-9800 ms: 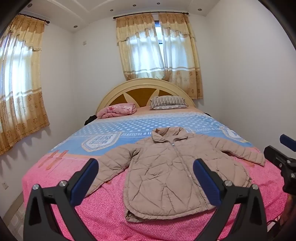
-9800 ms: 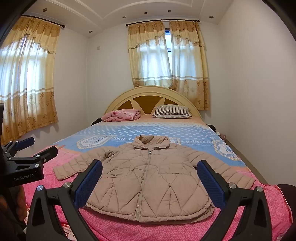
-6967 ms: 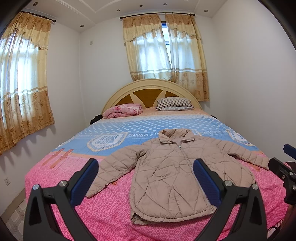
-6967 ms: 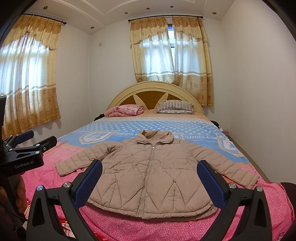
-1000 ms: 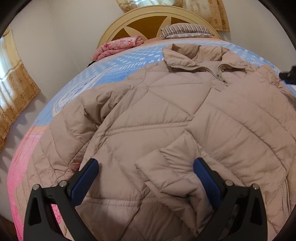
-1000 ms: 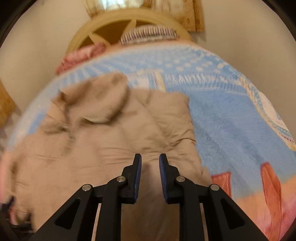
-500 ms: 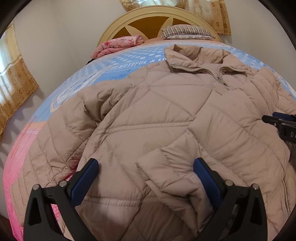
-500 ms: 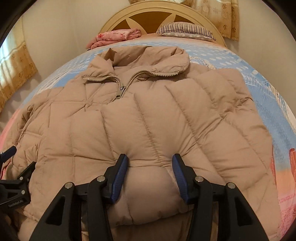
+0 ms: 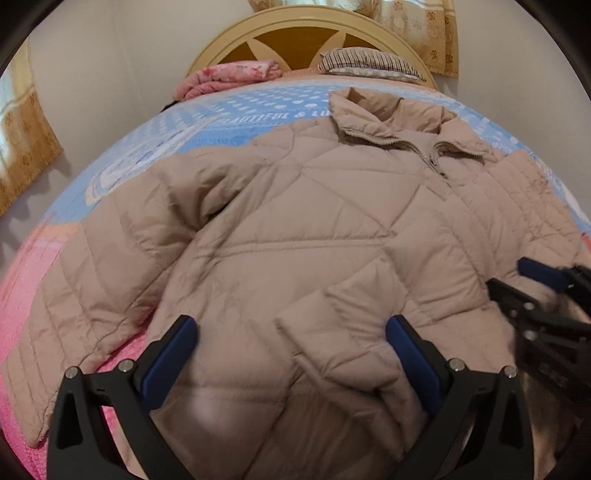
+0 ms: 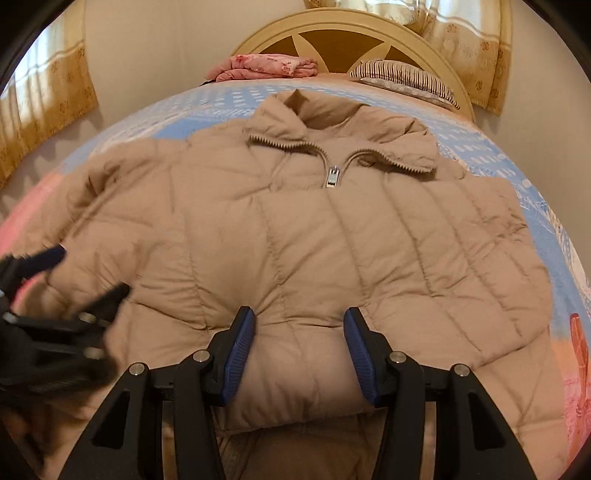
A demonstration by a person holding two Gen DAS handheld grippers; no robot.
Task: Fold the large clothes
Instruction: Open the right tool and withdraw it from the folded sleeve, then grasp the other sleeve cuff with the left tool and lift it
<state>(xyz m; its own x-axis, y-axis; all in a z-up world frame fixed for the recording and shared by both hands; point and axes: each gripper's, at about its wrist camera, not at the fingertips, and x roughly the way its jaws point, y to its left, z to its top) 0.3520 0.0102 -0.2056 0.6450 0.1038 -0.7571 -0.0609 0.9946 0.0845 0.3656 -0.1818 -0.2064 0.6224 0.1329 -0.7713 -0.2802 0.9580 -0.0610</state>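
A beige quilted puffer jacket (image 9: 295, 229) lies front up on the bed, collar toward the headboard. One sleeve is folded across its chest, with the cuff (image 9: 332, 332) near the hem. The other sleeve (image 9: 74, 314) lies spread to the left. My left gripper (image 9: 291, 354) is open wide, just above the folded cuff. My right gripper (image 10: 299, 350) is partly open, with a puffy fold of the jacket (image 10: 303, 258) between its fingers; it also shows blurred at the right of the left wrist view (image 9: 535, 295). The zipper pull (image 10: 332, 177) sits below the collar.
The bed has a blue and pink bedspread (image 9: 184, 122) and a cream headboard (image 10: 332, 33). A folded pink blanket (image 10: 266, 66) and a striped pillow (image 10: 406, 77) lie at the head. Curtains (image 10: 44, 88) hang on both sides.
My right gripper carried the sleeve across the jacket and has opened from nearly shut to partly open. Both grippers have drawn back a little. Long before, the jacket lay with both sleeves spread.
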